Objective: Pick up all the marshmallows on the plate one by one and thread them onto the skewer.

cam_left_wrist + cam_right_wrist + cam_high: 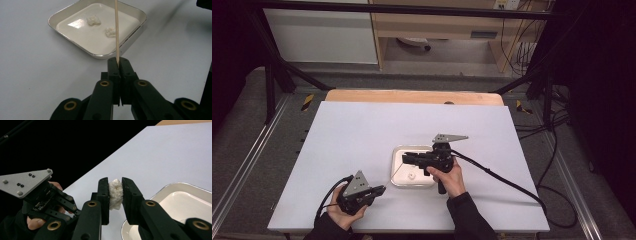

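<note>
A: The left gripper is clamping its jaws tight on a thin wooden skewer, which is rising from the pads and leaning out over the tray. The right gripper is squeezing a white crumbly lump between its pads, lifted above the near corner of the tray.

B: So how far along is it looking?

A: I am judging it as partway. One lump is picked up and nothing is sitting on the skewer yet. Two more lumps are lying in the tray, one toward the back and one just beside the skewer as the left gripper view shows it. Bringing the held lump to the skewer's tip and pushing it on is probably what is coming next, then the same for the others.

B: And room to work?

A: The hands are sitting well apart in the high view, the left gripper near the front edge of the white table, the right gripper over the tray. Open table is lying between them. The tray's raised rim is the thing to be minding, along with the cable trailing off to the right.
</note>
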A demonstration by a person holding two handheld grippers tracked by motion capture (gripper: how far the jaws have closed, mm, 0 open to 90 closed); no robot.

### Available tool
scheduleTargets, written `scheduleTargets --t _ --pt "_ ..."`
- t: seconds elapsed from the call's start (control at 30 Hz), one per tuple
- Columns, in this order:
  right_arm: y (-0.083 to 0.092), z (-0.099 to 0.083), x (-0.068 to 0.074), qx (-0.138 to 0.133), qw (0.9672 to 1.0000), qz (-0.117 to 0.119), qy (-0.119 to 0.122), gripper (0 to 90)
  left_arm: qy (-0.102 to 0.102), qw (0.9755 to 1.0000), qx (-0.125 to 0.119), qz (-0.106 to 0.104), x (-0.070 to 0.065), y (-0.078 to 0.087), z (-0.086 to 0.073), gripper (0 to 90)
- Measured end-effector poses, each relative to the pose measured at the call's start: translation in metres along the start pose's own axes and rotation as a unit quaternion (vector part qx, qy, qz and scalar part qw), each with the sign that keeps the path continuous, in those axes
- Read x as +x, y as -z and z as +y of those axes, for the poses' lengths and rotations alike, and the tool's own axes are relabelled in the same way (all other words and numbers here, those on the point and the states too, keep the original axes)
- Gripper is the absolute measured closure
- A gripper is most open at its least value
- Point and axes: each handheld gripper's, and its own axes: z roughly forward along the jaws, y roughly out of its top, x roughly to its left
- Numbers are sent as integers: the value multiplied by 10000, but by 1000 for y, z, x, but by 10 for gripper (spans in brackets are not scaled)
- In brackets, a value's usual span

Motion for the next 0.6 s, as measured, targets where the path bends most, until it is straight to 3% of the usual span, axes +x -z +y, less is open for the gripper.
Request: scheduleTargets --t 0.5,0.6 --pt "-4 -9 4 -18 9999 103 33 792 -3 9999 -56 121 -2 2 0 889" --pt "-8 -12 5 131 9996 257 -49 788 61 9995 -305 -20 -2 5 4 889"
